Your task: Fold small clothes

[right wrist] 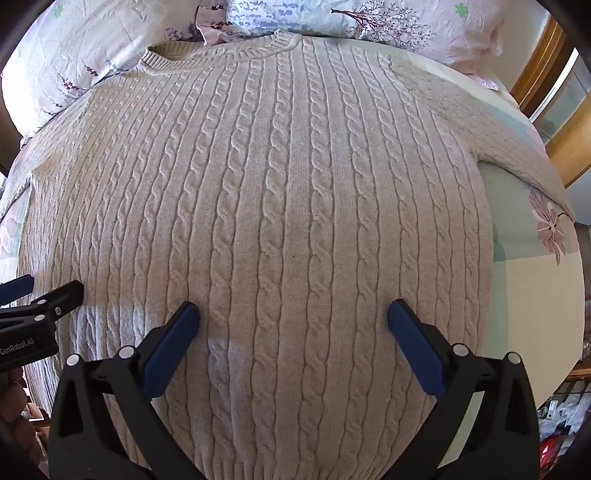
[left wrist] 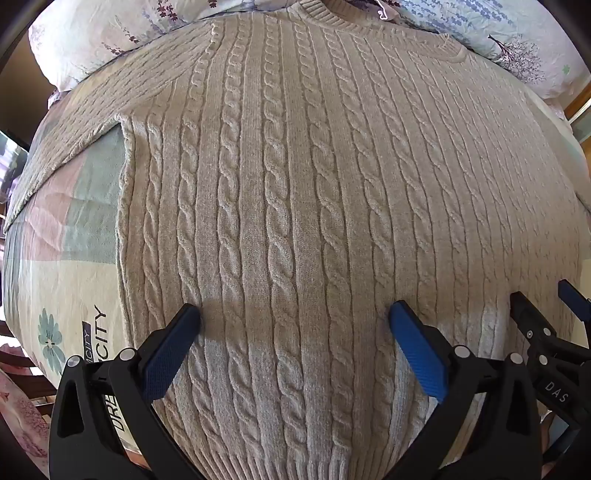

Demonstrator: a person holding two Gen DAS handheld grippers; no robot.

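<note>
Your left claw (left wrist: 294,314) is spread wide, holding nothing, hovering just above the lower body of a beige cable-knit sweater (left wrist: 295,184). Your right claw (right wrist: 293,310) is likewise wide and empty, over the same sweater (right wrist: 288,192), w/ the ribbed hem below and behind both claws. The two claws sit side by side; each shows at the edge of the other's view.

Ahead of the claws the sweater lies flat, front up, running away to the collar (left wrist: 354,18) at the far end. One sleeve (left wrist: 74,122) angles out to the left of the left claw; the other sleeve (right wrist: 517,147) goes off to the right of the right claw. No fold looks begun yet.

Risks, as a judgement: the knit is thick and stretchy, so pinching one layer only could drag the top off the back and bunch it. Uneven lifting btwn claws would likely skew the fold. Blue pads may snag a cable.

Under it all is a bed w/ a pastel floral bedspread (left wrist: 74,258). Beyond the collar sit floral pillows (right wrist: 406,22). Far right of the right claw, a wooden frame (right wrist: 546,74), poss. a door or wardrobe.
</note>
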